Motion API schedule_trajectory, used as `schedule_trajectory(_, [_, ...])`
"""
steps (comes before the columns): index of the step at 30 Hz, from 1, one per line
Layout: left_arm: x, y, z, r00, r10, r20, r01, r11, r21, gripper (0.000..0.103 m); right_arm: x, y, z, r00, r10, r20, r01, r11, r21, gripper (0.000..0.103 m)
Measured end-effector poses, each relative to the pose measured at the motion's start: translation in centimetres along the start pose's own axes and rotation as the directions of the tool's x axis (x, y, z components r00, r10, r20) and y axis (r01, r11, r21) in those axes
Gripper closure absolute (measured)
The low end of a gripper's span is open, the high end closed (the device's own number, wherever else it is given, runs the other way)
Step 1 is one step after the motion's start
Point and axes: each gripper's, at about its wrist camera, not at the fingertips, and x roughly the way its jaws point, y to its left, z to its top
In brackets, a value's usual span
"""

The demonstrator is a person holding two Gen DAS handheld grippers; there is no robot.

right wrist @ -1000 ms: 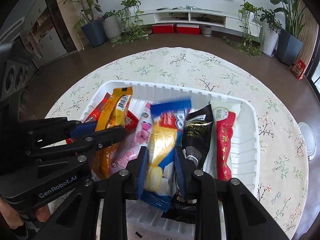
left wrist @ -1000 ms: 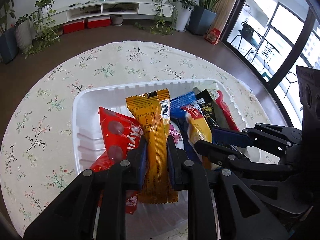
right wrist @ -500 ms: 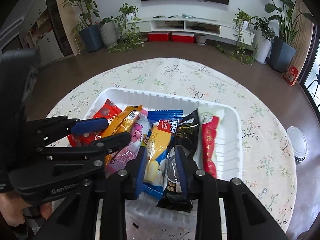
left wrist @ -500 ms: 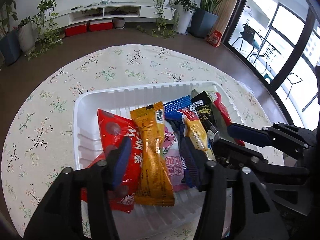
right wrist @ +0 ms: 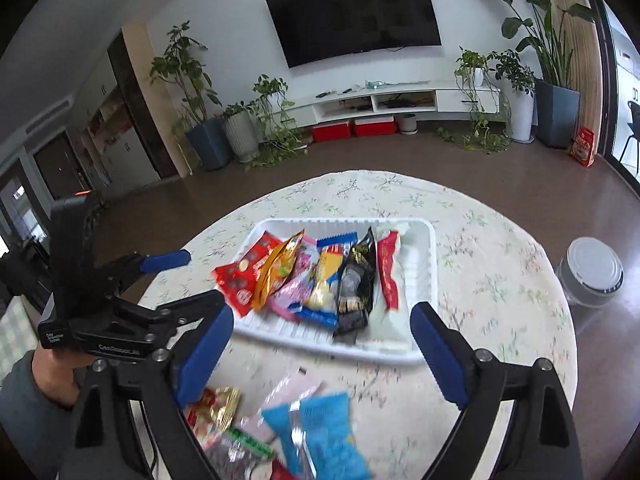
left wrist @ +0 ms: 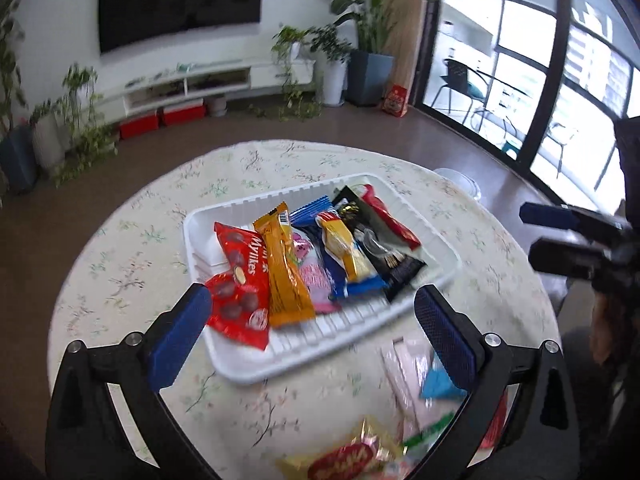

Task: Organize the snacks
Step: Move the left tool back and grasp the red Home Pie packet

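Note:
A white tray [left wrist: 240, 372] sits mid-table and holds several snack packs side by side: a red Mylikes bag [left wrist: 244, 280], an orange bar [left wrist: 286, 276], a pink pack [left wrist: 312, 276], a blue-and-yellow pack [left wrist: 344, 256], a black pack [left wrist: 380, 248] and a red bar [left wrist: 390, 220]. The tray also shows in the right wrist view [right wrist: 420, 276]. My left gripper [left wrist: 312, 336] is open and empty, above the tray's near edge. My right gripper [right wrist: 322, 350] is open and empty, likewise near the tray's front edge. Loose snacks lie nearer me: a light blue pack [right wrist: 324, 436] and a red-gold pack [left wrist: 344, 460].
The round table has a floral cloth [left wrist: 132, 256]. A clear jar with a white lid [right wrist: 592, 276] stands at the table's right edge. The other gripper shows at the right in the left wrist view [left wrist: 580, 240] and at the left in the right wrist view [right wrist: 120, 292].
Both grippers let go of their packs, opened wide and pulled back and up from the tray. The orange bar and the blue-and-yellow pack now lie in the tray.

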Motion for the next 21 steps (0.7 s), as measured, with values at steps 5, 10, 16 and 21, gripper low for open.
schedule_trajectory(5, [-2.4, -1.0, -4.0, 0.993, -0.04, -0.114, 0.05, 0.995, 0.082, 0.0, -2.2, -0.4, -4.2, 1.0, 0.008, -0.025, -0.007, 0.999, 0.037, 0.011])
schedule_trajectory(10, [-2.4, -0.7, -7.7, 0.975, -0.054, -0.216, 0.096, 0.977, 0.188, 0.0, -3.2, -0.3, -8.2, 0.996, 0.053, -0.071, -0.048, 0.996, 0.082, 0.011])
schedule_trajectory(16, [-2.3, -0.9, -9.2, 0.966, -0.043, -0.253, 0.117, 0.951, 0.285, 0.0, -3.3, 0.5, -11.7, 0.992, 0.065, -0.109, -0.053, 0.993, 0.108, 0.012])
schedule_trajectory(21, [-1.4, -1.6, -9.1, 0.959, -0.04, -0.281, 0.133, 0.937, 0.323, 0.002, -2.8, 1.3, -13.3, 0.989, 0.07, -0.132, -0.054, 0.991, 0.124, 0.019])
